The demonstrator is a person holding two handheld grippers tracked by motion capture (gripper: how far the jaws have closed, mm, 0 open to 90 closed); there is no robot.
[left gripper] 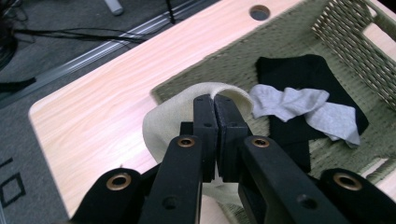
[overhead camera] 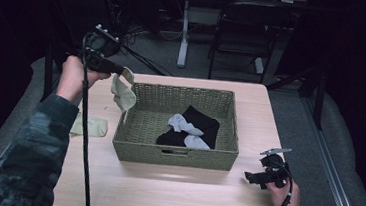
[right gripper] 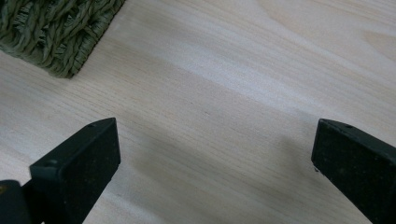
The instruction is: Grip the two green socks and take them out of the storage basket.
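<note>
While the left tool (overhead camera: 123,71) hangs above the table's (overhead camera: 163,186) far left corner, its jaws are clamped tight on the edge of a cream sock (overhead camera: 123,94), which dangles just outside the left wall of a woven green basket (overhead camera: 176,155). In the left gripper view the sock (left gripper: 170,119) folds over the closed jaw tips, beside the basket's corner. The basket sits mid-table and holds a black cloth (overhead camera: 200,124) with two pale grey socks (overhead camera: 185,127) lying across it (one toward the far side, one nearer the front wall). A second cream sock (overhead camera: 91,126) lies flat by the table's left edge. Near the front right corner, the right tool (overhead camera: 250,178) rests low with jaws spread wide and nothing between them, pointing toward the basket.
</note>
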